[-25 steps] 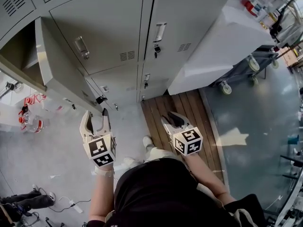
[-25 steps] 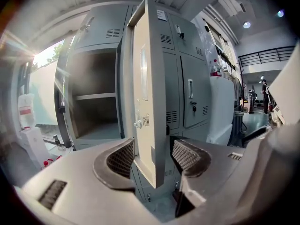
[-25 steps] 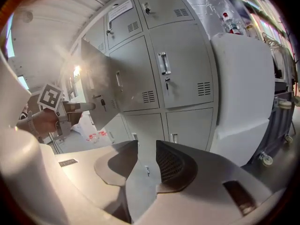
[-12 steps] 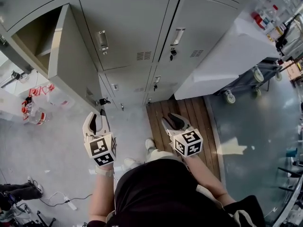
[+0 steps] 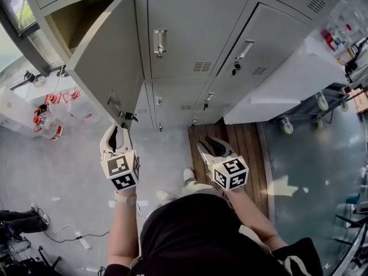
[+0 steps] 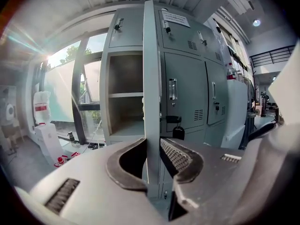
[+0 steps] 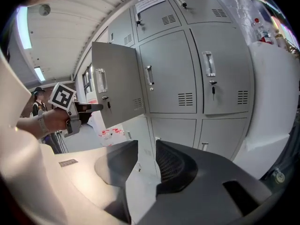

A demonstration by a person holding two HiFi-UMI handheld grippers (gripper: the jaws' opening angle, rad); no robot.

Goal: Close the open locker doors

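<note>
While every other door in view on the grey bank of lockers sits flush, one locker door at the upper left hangs swung wide. Behind it is an empty, shelved compartment. The left gripper has just been closing its jaws, and they now pinch the door's free edge near its lower corner, beside the latch. The right gripper hovers well apart from the lockers, above the wooden boards on the floor, jaws spread and holding nothing. The task looks barely begun: the door is grasped but not yet swung shut, so pushing it home remains.
</note>
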